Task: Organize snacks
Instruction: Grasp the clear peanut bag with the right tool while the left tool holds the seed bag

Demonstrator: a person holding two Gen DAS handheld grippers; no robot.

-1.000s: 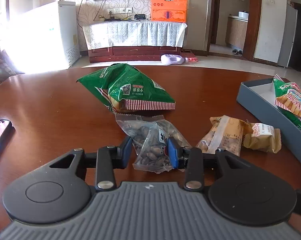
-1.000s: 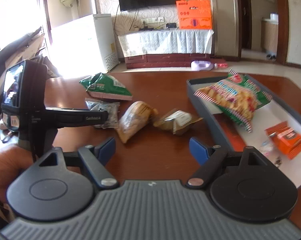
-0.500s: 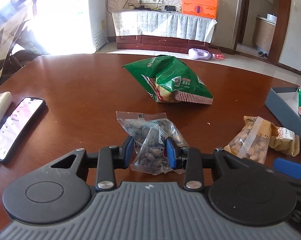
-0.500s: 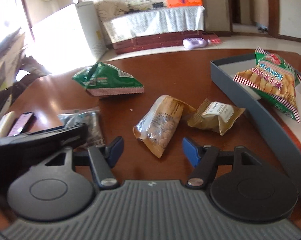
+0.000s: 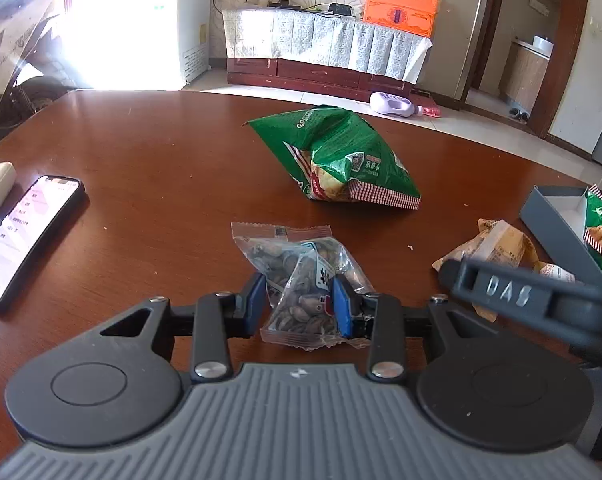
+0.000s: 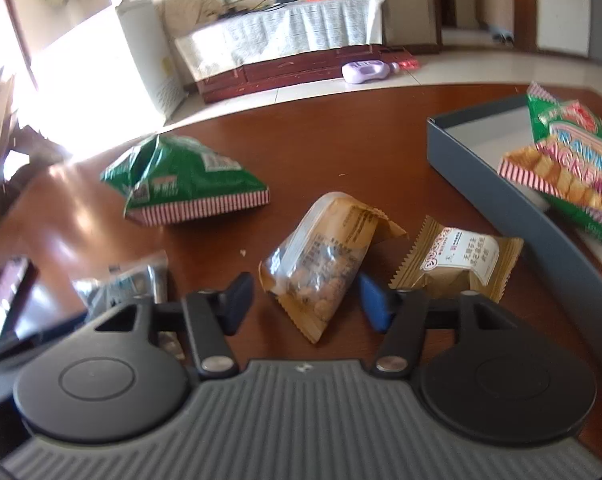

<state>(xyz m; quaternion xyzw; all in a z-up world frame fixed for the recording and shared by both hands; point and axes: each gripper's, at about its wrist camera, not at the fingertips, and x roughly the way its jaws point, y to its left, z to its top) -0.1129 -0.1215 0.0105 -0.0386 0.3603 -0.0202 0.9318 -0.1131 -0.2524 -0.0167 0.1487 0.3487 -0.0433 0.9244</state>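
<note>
Blue pads (image 5: 257, 306) of the left gripper (image 5: 299, 305) pinch a clear seed packet (image 5: 301, 280) that lies on the brown table (image 5: 161, 168). The right gripper (image 6: 305, 300) has its jaws opening, a tan nut bag (image 6: 321, 260) between them, unpressed. Just beside lies a small brown packet (image 6: 457, 264); farther off, a green bag (image 6: 181, 184). The gray box (image 6: 513, 208) holds a cracker bag (image 6: 569, 168). A phone (image 5: 25, 236) lies at the left.

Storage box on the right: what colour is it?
The storage box is slate grey outside with a white floor, clearest in the right wrist view.
</note>
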